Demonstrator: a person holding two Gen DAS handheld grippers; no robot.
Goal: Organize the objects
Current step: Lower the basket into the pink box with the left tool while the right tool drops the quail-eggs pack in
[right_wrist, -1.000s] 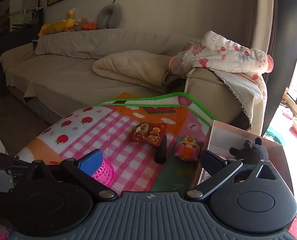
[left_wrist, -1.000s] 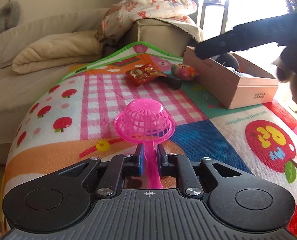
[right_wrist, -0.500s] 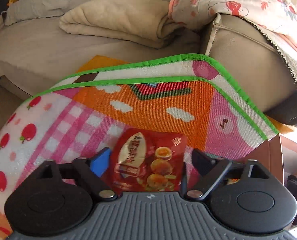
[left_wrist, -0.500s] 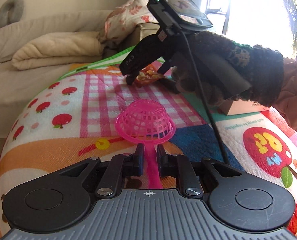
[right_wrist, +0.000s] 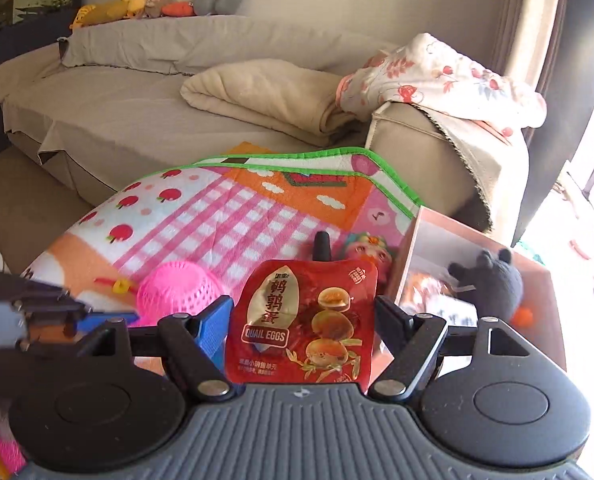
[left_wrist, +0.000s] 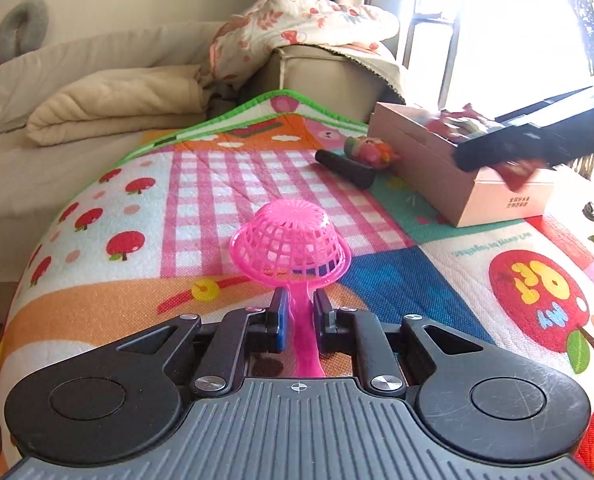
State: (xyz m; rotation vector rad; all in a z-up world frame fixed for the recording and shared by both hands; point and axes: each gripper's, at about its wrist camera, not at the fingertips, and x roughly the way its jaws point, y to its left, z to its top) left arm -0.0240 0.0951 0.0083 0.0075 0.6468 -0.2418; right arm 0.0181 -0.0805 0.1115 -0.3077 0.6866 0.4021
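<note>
My left gripper (left_wrist: pixel 298 312) is shut on the handle of a pink toy strainer (left_wrist: pixel 291 240), its basket upside down over the play mat (left_wrist: pixel 417 280). My right gripper (right_wrist: pixel 301 312) is shut on a red quail-egg snack packet (right_wrist: pixel 303 320) and holds it raised beside the pink cardboard box (right_wrist: pixel 417 236). In the left wrist view the right gripper (left_wrist: pixel 517 148) hangs over the box (left_wrist: pixel 457 184) with the packet (left_wrist: pixel 515 172) under it. A black cylinder (left_wrist: pixel 345 168) and a small colourful toy figure (left_wrist: pixel 371 152) lie on the mat near the box.
A dark plush toy (right_wrist: pixel 493 280) sits inside the box. A beige sofa (right_wrist: pixel 157 92) with a folded blanket (right_wrist: pixel 265 96) and a floral quilt (right_wrist: pixel 437 76) stands behind the mat. A bright window (left_wrist: pixel 497 28) is at the right.
My right gripper closed on the snack packet, lifted it off the mat and carried it right, over the box. The left gripper kept still with the strainer.
</note>
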